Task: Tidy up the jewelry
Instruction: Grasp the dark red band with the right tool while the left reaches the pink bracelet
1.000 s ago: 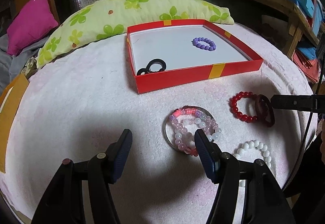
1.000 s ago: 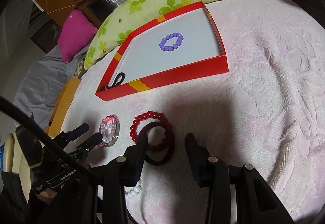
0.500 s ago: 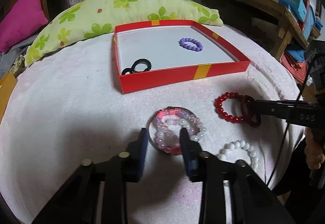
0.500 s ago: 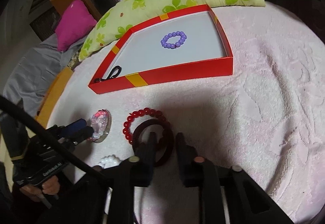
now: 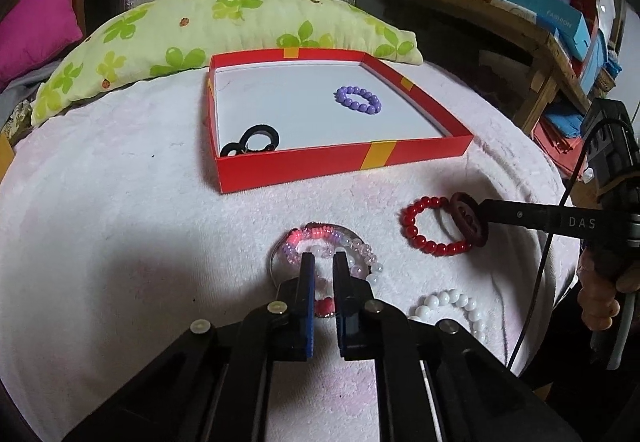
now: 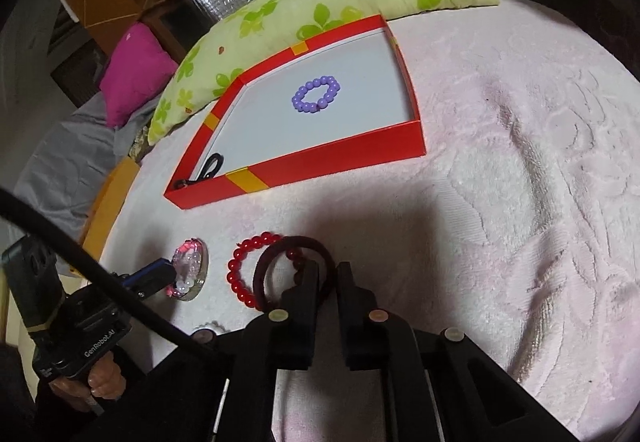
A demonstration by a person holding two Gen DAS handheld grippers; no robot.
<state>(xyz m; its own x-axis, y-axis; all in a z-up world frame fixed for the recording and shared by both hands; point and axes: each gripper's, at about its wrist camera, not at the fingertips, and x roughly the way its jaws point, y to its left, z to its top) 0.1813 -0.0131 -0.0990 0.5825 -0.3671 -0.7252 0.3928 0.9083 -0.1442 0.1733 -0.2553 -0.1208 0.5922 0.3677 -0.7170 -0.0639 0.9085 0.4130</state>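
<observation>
On the pink-white cover, towards its near edge, the left gripper has just clamped on the near side of the pink bead bracelet, which lies with a thin metal bangle. To the right, the right gripper has just pinched the dark maroon ring overlapping the red bead bracelet. The red box waits farther back. Lifting could drag the bangle or red beads along, since each is stacked with its neighbour.

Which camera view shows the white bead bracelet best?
The left wrist view: the white bead bracelet lies almost whole beside the left gripper. In the right wrist view only a small white edge shows behind the right gripper.
</observation>
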